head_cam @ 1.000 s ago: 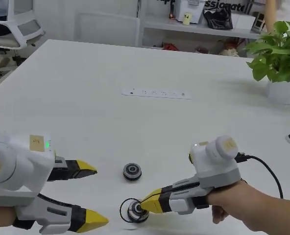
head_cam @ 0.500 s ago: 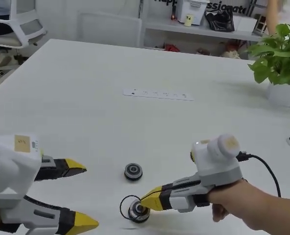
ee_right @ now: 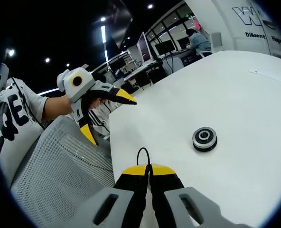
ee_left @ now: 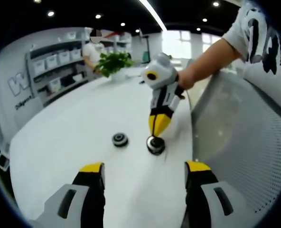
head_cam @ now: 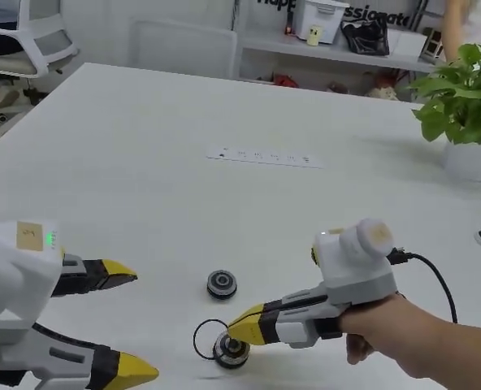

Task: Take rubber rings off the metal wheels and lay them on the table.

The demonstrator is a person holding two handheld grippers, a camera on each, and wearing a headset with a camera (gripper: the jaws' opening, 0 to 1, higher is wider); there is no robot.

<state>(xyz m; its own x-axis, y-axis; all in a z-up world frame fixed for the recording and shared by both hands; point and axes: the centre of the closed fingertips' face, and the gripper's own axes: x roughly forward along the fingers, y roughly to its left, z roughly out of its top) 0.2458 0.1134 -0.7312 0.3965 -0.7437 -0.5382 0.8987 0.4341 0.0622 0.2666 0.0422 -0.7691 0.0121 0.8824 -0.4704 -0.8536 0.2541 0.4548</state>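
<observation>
Left of the near wheel (head_cam: 231,351), the left tool (head_cam: 133,323) hangs over the counter (head_cam: 143,146) with its jaws wide apart. The rubber ring (head_cam: 195,340) loops out from this wheel's left side, pinched by the right tool (head_cam: 239,329), whose jaws are together just above the wheel. A 2nd wheel (head_cam: 222,283) lies just behind it.

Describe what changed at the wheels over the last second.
The right claw, shut on the rubber ring, has drawn it leftward in the head view, further off the near metal wheel. The left claw stayed open and away from the work. The far metal wheel stayed put on the table.
</observation>
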